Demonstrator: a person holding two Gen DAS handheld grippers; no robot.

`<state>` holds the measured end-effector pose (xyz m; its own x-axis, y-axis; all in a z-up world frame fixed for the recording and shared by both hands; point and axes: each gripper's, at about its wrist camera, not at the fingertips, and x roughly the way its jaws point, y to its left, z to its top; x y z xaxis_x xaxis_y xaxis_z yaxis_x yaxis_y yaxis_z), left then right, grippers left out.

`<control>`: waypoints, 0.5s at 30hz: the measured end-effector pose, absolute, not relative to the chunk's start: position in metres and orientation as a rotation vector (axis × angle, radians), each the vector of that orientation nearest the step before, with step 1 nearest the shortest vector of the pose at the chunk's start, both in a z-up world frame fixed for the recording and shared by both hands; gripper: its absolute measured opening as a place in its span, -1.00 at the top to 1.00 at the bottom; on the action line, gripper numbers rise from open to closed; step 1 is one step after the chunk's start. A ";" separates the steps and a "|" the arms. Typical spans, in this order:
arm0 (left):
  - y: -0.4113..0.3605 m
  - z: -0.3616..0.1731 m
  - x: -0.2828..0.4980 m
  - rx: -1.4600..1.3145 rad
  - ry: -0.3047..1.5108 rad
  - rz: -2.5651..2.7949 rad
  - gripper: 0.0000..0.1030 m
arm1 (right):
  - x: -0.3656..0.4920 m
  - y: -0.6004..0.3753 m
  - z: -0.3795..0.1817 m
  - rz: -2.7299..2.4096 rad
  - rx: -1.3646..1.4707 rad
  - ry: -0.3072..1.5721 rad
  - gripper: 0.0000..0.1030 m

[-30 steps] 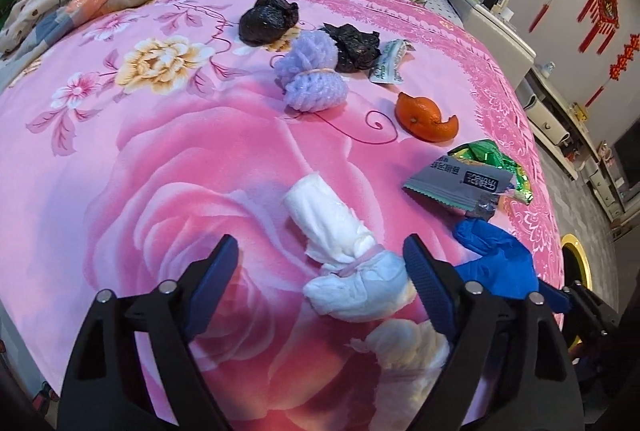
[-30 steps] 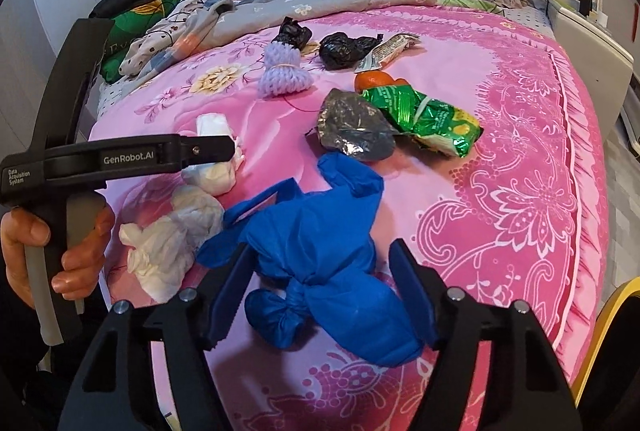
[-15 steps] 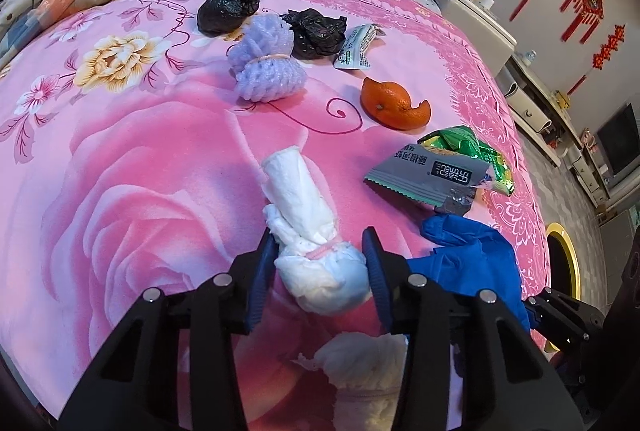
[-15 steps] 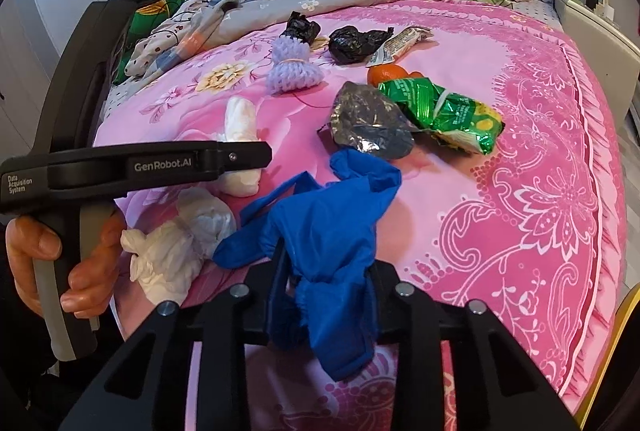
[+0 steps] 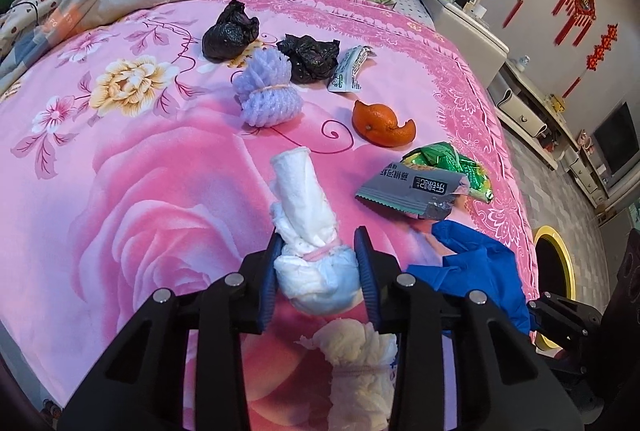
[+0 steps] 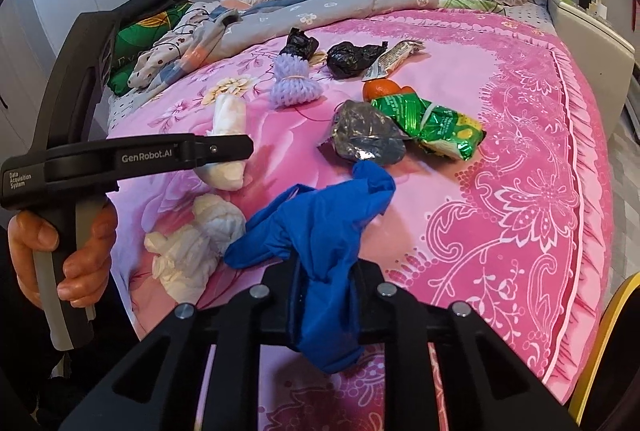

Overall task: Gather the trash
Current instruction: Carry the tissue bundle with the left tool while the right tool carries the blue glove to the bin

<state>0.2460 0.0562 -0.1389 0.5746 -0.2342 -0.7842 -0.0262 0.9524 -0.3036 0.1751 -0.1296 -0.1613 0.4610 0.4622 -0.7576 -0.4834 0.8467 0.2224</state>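
We see the bed [image 5: 132, 199] carrying the whole litter, and both tongs have just been closing on pieces at its near edge. A second ago each pair stood wide around its target; now our right gripper [image 6: 326, 295] is clamped on the blue glove [image 6: 320, 227], which bunches up between its pads at 6 o'clock in the right view, and our left gripper [image 5: 318, 263] pinches the white wad [image 5: 310, 231] at its banded waist, at 6 o'clock in the left view. We judge both grasps made, so the lift is next. A second wad [image 5: 356, 355] lies just below the left tongs, loose. Further out, the wrappers [image 5: 424, 187] sit at 3 o'clock, the orange peel [image 5: 380, 123] and purple net [image 5: 266, 95] toward 12, the black bags [image 5: 308, 57] beyond them, all still to collect.
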 end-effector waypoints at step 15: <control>0.050 -0.097 0.222 -0.274 0.870 -0.128 0.39 | 0.151 -0.157 -0.129 0.551 0.009 0.852 0.67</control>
<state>0.2217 0.0502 -0.0972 0.6401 -0.2220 -0.7355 0.0001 0.9574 -0.2888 0.1507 -0.1567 -0.1287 0.5281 0.4647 -0.7107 -0.4574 0.8608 0.2230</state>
